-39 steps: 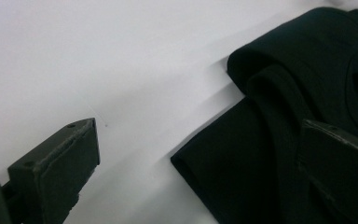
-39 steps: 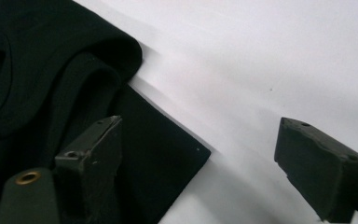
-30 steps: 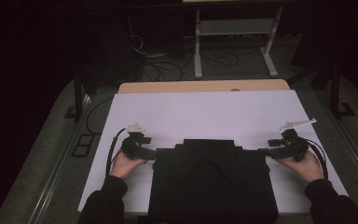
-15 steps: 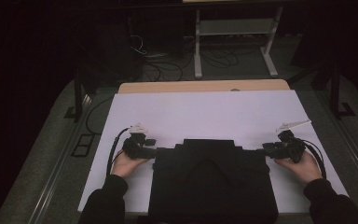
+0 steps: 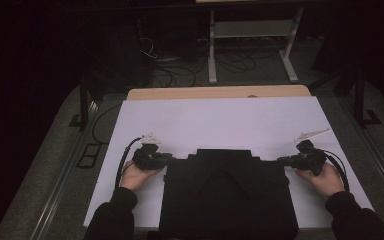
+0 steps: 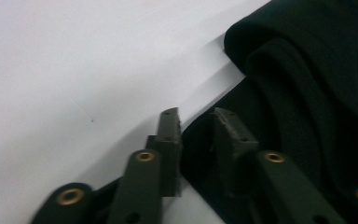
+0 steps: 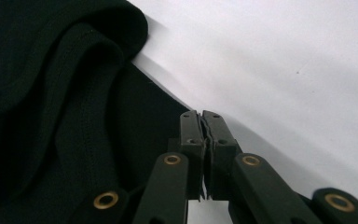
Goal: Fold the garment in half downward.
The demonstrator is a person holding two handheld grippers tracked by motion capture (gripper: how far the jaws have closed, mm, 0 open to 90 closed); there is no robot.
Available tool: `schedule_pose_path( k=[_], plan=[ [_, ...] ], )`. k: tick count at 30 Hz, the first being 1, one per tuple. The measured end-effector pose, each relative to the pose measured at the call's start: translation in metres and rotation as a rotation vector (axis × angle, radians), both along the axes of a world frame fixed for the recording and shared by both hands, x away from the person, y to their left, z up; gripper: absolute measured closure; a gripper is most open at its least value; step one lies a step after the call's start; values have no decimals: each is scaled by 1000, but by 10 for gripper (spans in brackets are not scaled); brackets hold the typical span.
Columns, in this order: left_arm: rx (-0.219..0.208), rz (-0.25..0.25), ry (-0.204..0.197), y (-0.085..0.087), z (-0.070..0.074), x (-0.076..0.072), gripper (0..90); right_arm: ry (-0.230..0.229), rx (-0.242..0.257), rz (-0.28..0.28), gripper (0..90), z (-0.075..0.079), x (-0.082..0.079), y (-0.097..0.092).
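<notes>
A bench (image 5: pixel 220 92) with a light wooden top carries a white sheet (image 5: pixel 220 122) that covers nearly all of it, leaving a strip of wood bare at the far edge. A folded black garment (image 5: pixel 227 195) lies flat on the sheet's near middle.

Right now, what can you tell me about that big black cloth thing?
The black garment lies flat and folded on the white table cover, near the person's edge. It looks like soft knit with stitched hems and rolled folds along its top. The left gripper is open at its left corner; the right gripper is shut at its right corner.
</notes>
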State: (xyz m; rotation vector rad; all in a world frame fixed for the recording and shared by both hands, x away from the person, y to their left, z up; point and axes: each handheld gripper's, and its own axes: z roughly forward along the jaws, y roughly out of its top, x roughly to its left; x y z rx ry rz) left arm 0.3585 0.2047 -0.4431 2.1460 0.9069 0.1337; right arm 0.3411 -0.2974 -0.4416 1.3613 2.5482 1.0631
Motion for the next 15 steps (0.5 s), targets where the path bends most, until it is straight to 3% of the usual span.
schedule_pose_path(
  k=[4, 10, 15],
  plan=[
    [31, -4, -10, -2, 2, -1, 861, -6, -11, 2, 871, 1, -1, 1],
    [50, 4, -6, -4, 4, -2, 877, -8, -6, -7, 876, 3, -1, 0],
    [92, -3, -12, -4, 7, -2, 882, -15, -24, -10, 878, 3, -1, 3]
  ],
)
